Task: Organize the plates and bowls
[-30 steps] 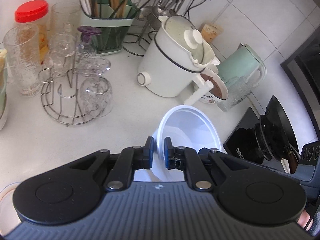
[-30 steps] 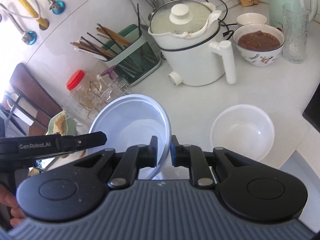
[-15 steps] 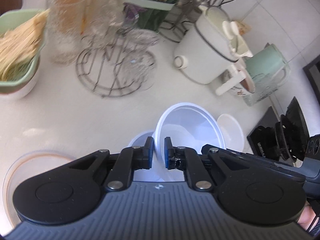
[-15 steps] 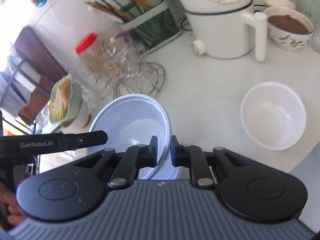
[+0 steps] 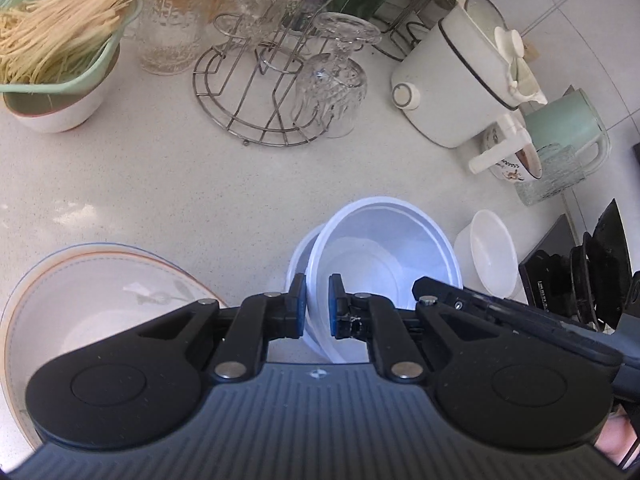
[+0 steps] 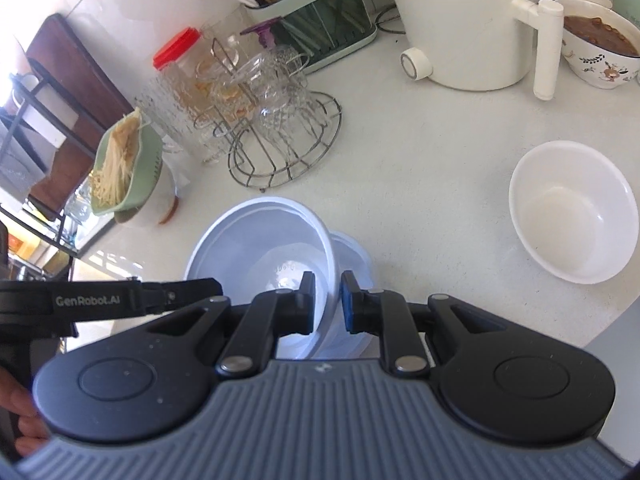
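Bowl (image 5: 384, 256) rim seemingly between left gripper (image 5: 318, 306) jaws.

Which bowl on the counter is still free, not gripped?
Start from the white electric pot at the counter's back. Nearer the counter's front edge sits a lone white bowl, upright, empty and opaque, apart from the translucent bluish bowls both hand-held grippers grip.

White counter (image 5: 168, 184); on it: glass rack (image 5: 276, 92), white bowl (image 6: 574, 210), cooker (image 5: 452, 92).
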### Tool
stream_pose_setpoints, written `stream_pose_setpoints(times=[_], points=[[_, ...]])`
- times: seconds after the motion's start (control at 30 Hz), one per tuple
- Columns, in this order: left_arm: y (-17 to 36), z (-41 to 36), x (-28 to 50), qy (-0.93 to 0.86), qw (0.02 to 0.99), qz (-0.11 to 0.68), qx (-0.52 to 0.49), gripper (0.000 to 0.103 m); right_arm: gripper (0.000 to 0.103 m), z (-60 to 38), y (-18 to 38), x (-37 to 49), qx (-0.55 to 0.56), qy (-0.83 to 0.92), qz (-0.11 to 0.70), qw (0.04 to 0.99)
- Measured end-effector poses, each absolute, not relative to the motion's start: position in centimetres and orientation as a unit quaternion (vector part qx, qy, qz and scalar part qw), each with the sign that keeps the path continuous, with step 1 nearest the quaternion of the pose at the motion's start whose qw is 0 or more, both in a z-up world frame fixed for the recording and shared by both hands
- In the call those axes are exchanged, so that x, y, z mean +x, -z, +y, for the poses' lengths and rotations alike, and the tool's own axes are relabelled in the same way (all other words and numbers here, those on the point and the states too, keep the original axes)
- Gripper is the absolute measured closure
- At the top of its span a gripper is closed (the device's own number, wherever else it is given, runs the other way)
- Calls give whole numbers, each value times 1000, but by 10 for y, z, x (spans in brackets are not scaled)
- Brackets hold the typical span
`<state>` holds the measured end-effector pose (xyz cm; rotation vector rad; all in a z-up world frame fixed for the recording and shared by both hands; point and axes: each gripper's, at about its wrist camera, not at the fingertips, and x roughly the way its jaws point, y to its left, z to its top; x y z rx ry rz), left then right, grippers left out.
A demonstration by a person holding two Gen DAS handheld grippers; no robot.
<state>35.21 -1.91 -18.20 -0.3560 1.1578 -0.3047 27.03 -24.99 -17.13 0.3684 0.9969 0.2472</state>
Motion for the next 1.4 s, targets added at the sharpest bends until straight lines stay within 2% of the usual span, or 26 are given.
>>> stream_pose_setpoints(times=[0.23, 0.27, 0.33, 0.37, 0.4, 0.8, 0.9, 1.4], points=[[186, -21, 351, 141, 804, 554, -164, 90, 86, -250, 175, 269, 166, -115, 478, 855], [186, -21, 351, 141, 803, 557, -161, 86, 86, -250, 174, 269, 166, -114, 477, 856], [184, -23, 348, 134, 810, 551, -148, 73, 86, -251, 174, 268, 167, -114, 475, 856], [182, -23, 348, 131, 813, 549, -144, 64, 85, -251, 174, 268, 167, -113, 474, 857], [181, -23, 347, 132, 814, 547, -143, 60, 85, -251, 173, 268, 167, -110, 473, 858], [148, -18, 342, 140, 835, 510, -150, 60, 85, -258, 154, 260, 166, -92, 447, 874], [136, -18, 341, 144, 841, 500, -148, 60, 74, -260, 147, 256, 162, -86, 437, 880], [83, -40, 322, 182, 869, 449, -100, 60, 74, -277, 103, 226, 153, -59, 365, 916]])
